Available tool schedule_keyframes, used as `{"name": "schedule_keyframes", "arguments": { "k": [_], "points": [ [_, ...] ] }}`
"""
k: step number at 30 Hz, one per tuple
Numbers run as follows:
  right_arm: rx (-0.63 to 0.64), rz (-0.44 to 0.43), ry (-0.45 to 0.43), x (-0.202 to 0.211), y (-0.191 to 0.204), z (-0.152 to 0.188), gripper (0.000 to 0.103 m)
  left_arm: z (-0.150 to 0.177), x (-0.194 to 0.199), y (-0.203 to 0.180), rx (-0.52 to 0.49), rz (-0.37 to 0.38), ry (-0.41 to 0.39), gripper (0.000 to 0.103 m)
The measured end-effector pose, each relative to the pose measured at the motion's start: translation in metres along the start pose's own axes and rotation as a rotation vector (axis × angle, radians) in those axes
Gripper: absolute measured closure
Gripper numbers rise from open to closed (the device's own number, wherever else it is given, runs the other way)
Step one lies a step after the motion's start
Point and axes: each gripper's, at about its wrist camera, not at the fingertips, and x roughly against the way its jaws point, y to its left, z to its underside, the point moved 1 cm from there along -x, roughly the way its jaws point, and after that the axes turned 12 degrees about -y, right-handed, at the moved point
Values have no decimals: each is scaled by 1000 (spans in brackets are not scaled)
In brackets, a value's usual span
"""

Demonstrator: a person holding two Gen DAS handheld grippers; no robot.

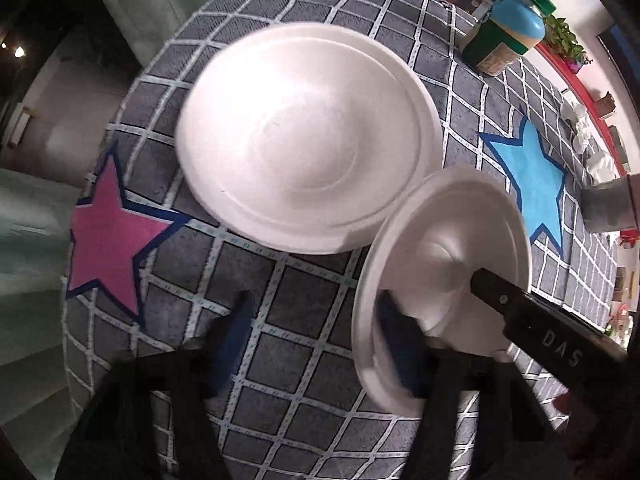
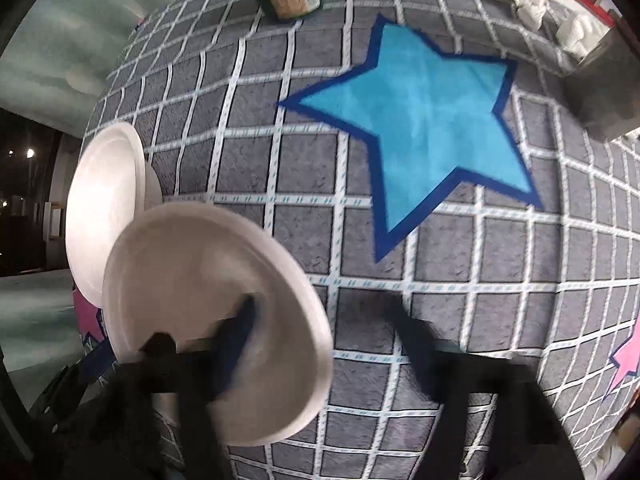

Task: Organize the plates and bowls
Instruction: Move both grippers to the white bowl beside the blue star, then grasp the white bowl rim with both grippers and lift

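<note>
Matt white foam bowls point(image 1: 308, 140) — fuzzy grey checked cloth point(image 1: 304, 360)

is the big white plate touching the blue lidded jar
Apart. The left wrist view shows a wide strip of checked cloth between the plate and the jar.

Large plate point(image 1: 308, 140): white, lying on the grey checked cloth point(image 1: 280, 360).
Small bowl point(image 1: 440, 280): white, tilted, its rim overlapping the plate's near edge.
Left gripper point(image 1: 320, 332): one finger point(image 1: 404, 344) inside the bowl.
Other gripper's finger point(image 1: 520, 312): reaching into the bowl from the right.
Stars: pink point(image 1: 108, 240) left, blue point(image 1: 532, 184) right.
</note>
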Motion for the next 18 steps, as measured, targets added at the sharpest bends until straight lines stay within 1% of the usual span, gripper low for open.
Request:
{"name": "schedule_keyframes", "arguments": {
  "k": [1,2,3,4,5,8,9,10,11,12,14,15,18],
  "points": [
    [4,-22,8,-1,2,0,73,-1,-3,0,12,22,11,60],
    [2,-54,26,-4,6,2,78,-1,-5,0,17,39,19,69],
    [6,-63,33,-4,7,3,82,0,-7,-2,9,55,25,71],
    [11,-65,33,-4,8,6,82,0,-7,-5,-7,57,23,75],
    [15,-67,32,-3,10,8,82,2,-7,-8,-29,54,22,76],
    [16,-87,52,0,9,22,85,14,-5,-24,-105,55,41,76],
    [18,-96,58,3,7,31,85,23,-4,-29,-132,63,45,76],
    [20,-101,60,6,5,39,85,28,-2,-32,-157,58,45,76],
    [26,-104,69,9,4,50,85,31,0,-35,-185,35,35,75],
    [28,-101,80,9,2,58,85,33,4,-38,-221,1,5,73],
    [13,-106,94,8,-3,68,85,32,7,-39,-235,-10,-25,52],
    [-6,-108,97,6,-7,71,85,29,8,-38,-230,-4,-29,49],
    [-57,-126,99,3,-16,72,85,23,-1,-43,-245,22,6,48]
  ]
}}
